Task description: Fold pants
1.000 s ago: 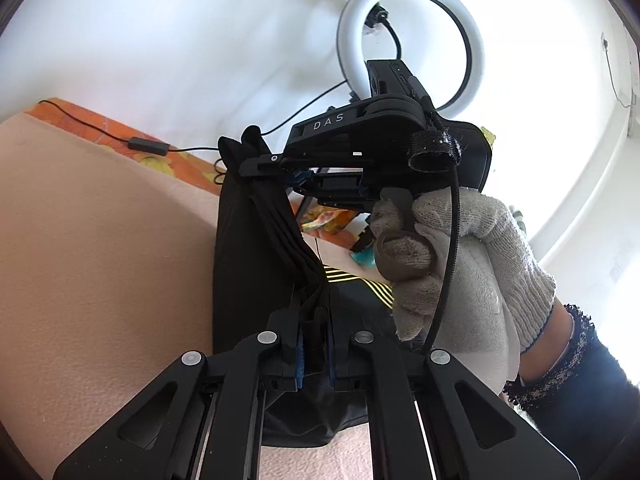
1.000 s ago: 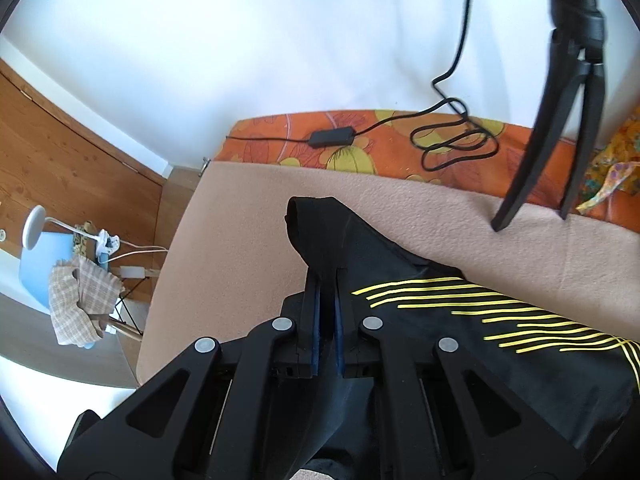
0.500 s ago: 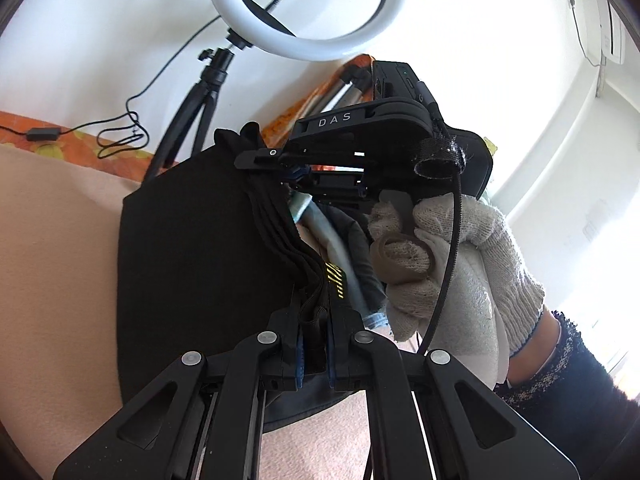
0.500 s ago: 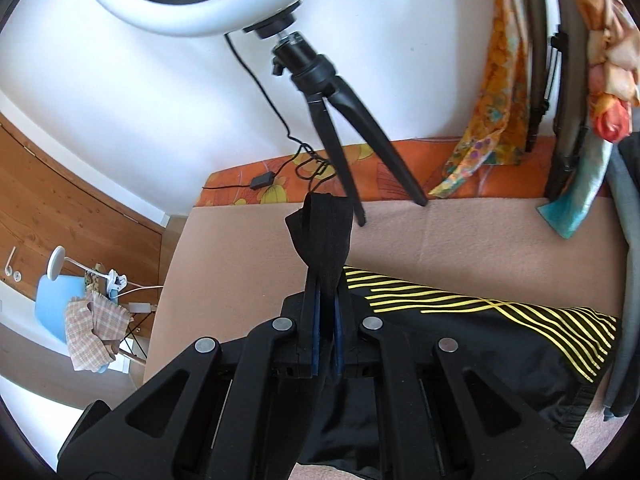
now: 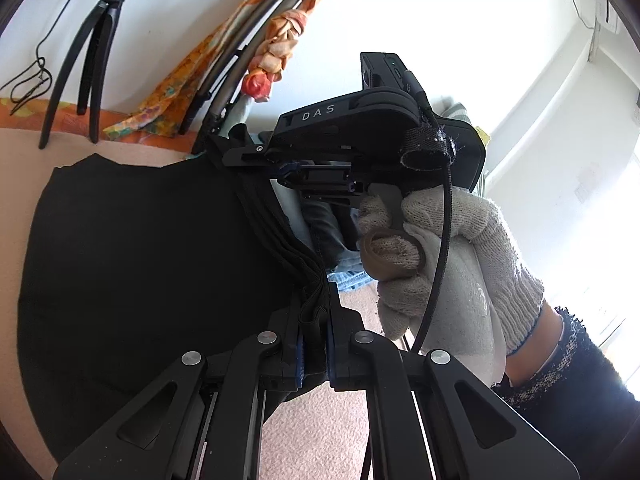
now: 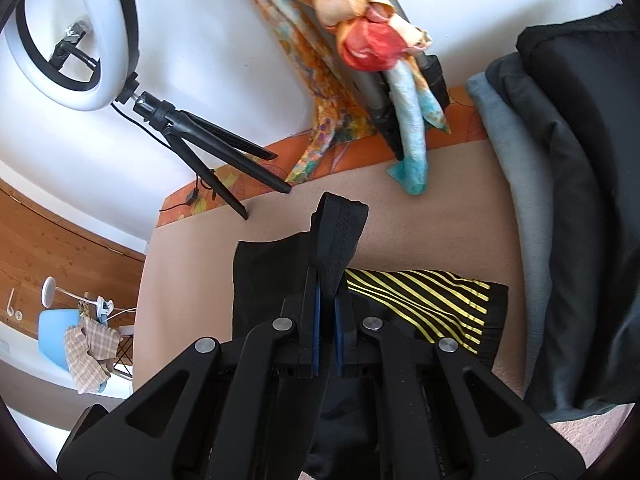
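The black pants [image 5: 140, 264] with yellow stripes [image 6: 424, 300] lie partly on the beige bed surface [image 6: 400, 220]. My left gripper [image 5: 314, 344] is shut on a bunched black edge of the pants, held up above the bed. My right gripper [image 6: 326, 320] is shut on the same band of fabric, whose end [image 6: 340, 220] sticks up past its tips. In the left wrist view the right gripper [image 5: 256, 156] is close ahead, held by a white-gloved hand [image 5: 440, 256], with the fabric edge stretched between the two grippers.
A ring light [image 6: 72, 36] on a black tripod [image 6: 208, 148] stands at the bed's far edge. A folded stand wrapped in orange cloth [image 6: 360, 40] leans on the wall. Grey and dark clothes [image 6: 560, 208] are piled at the right. A wooden floor and a blue chair [image 6: 52, 336] are at left.
Both grippers have swung right with the pants held: the ring light and tripod slid left in both views, and the cloth-wrapped stand and clothes pile came into view.
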`<state>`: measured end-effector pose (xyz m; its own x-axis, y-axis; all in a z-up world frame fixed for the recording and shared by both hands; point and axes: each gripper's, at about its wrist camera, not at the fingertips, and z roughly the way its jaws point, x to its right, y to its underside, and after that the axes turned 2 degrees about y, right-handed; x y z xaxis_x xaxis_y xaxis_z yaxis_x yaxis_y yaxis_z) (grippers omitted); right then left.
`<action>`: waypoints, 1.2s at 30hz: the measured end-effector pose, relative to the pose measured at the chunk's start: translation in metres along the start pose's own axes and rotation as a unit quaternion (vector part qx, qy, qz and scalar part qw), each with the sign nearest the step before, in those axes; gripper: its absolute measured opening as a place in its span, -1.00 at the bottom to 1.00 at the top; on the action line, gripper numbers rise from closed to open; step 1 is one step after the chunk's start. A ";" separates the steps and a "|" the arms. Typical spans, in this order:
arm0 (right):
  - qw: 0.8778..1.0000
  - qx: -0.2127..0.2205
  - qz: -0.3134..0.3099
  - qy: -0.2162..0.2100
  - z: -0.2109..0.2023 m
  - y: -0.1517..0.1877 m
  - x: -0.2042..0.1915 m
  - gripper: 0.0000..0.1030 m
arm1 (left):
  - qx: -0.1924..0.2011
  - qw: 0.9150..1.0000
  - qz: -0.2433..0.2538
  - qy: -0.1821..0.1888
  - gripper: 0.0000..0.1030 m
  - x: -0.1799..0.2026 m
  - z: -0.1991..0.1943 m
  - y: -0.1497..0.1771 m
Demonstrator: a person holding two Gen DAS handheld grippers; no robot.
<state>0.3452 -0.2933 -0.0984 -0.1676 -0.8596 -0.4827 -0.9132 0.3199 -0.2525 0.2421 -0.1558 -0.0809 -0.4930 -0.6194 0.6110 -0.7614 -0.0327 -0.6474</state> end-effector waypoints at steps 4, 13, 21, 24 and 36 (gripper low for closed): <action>1.000 -0.006 0.000 0.007 0.004 0.001 0.015 -0.88 | -0.012 1.000 -0.001 -0.003 -0.88 0.006 0.017 0.009; 0.999 -0.015 0.013 0.048 0.003 0.008 0.049 -0.74 | -0.052 0.998 0.029 -0.016 -0.77 0.021 0.051 0.017; 0.994 0.057 -0.036 0.083 -0.038 0.014 0.028 -0.37 | -0.078 0.995 0.065 0.005 -0.52 0.047 0.052 0.023; 0.996 0.053 -0.058 0.041 -0.038 0.021 0.016 -0.37 | -0.078 0.994 0.071 0.017 -0.50 0.049 0.032 0.020; 0.999 0.022 -0.016 0.041 -0.039 0.103 0.031 0.18 | -0.050 0.998 0.012 -0.028 0.21 -0.061 -0.065 -0.038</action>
<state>0.2316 -0.3029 -0.1065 -0.1698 -0.8990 -0.4037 -0.9015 0.3072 -0.3049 0.2739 -0.0654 -0.0641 -0.4897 -0.6625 0.5669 -0.7887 0.0593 -0.6119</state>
